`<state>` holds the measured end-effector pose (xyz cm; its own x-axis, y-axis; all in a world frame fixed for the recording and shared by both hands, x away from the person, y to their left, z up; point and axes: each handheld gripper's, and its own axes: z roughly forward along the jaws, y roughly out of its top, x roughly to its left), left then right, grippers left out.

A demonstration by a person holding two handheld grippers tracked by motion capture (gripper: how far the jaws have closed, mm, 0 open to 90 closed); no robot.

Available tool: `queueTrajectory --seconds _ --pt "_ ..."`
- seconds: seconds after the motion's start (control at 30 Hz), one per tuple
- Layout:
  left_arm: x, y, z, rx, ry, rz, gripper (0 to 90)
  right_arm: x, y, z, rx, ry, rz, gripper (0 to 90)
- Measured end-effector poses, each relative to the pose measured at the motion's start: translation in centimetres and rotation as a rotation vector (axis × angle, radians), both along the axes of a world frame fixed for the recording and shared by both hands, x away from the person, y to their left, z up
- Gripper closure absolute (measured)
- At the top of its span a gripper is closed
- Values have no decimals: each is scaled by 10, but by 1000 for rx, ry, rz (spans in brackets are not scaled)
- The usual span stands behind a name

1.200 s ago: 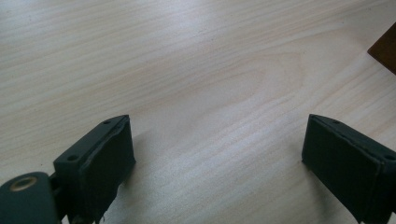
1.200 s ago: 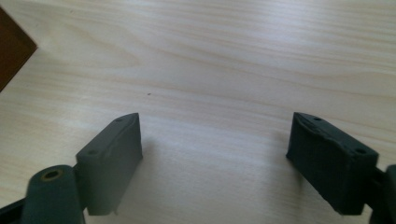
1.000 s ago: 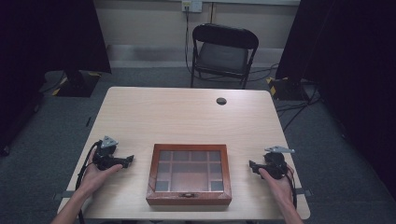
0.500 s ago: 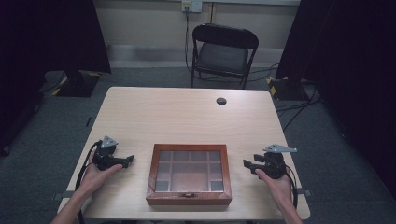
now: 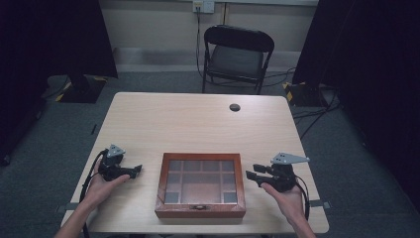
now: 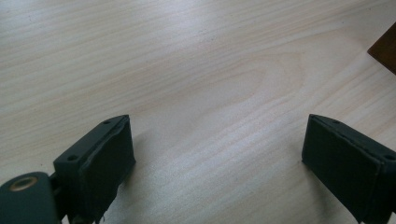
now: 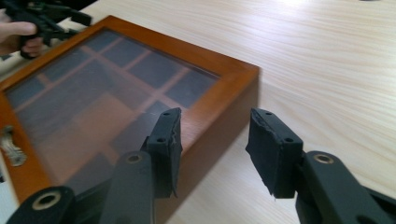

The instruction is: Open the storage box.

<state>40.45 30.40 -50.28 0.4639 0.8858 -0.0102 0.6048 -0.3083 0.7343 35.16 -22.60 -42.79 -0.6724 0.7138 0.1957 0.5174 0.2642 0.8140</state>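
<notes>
A brown wooden box [image 5: 200, 184] with a glass lid over several compartments lies shut near the table's front edge. My left gripper [image 5: 136, 169] rests on the table to its left, with the jaws wide open over bare wood [image 6: 219, 154]; a corner of the box [image 6: 385, 49] shows at the far right. My right gripper [image 5: 252, 174] hovers just right of the box, pointing at it. In the right gripper view its jaws [image 7: 217, 144] stand partly open above the box's near rim [image 7: 233, 79]. They have just been closing, with nothing gripped between them.
A small black round object [image 5: 235, 107] lies at the table's far side. A black folding chair [image 5: 237, 54] stands behind the table. A brass clasp [image 5: 198, 207] sits on the box's front wall. The left hand and its gripper [image 7: 46, 18] show beyond the box.
My right gripper has risen and moved left toward the box, and its jaws stand narrower. The left hand has stayed in place.
</notes>
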Motion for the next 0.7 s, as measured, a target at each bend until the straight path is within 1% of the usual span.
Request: queueTrajectory --seconds 0.03,0.07,0.1,0.17,0.3,0.37,0.4,0.5,0.67,0.7 --pt "0 0 0 -1 0 0 83 0 0 0 0 0 0 556" --pt "0 0 0 0 0 0 83 -1 3 1 5 -1 13 563" --pt "0 0 0 0 0 0 83 -2 8 3 15 -6 39 578" --pt "0 0 0 0 0 1 83 -3 10 4 18 -7 45 582" --pt "0 0 0 -2 1 0 83 -10 22 9 24 -14 93 603" --pt "0 0 0 0 0 0 83 -14 31 12 34 -17 130 625" --pt "0 0 0 0 0 0 83 -14 31 12 34 -17 130 625" --pt "0 0 0 -1 1 0 83 -17 41 16 36 -20 172 633" --pt "0 0 0 0 0 1 83 -16 57 27 37 -26 234 651" --pt "0 0 0 0 0 0 83 -15 67 32 34 -28 273 669"
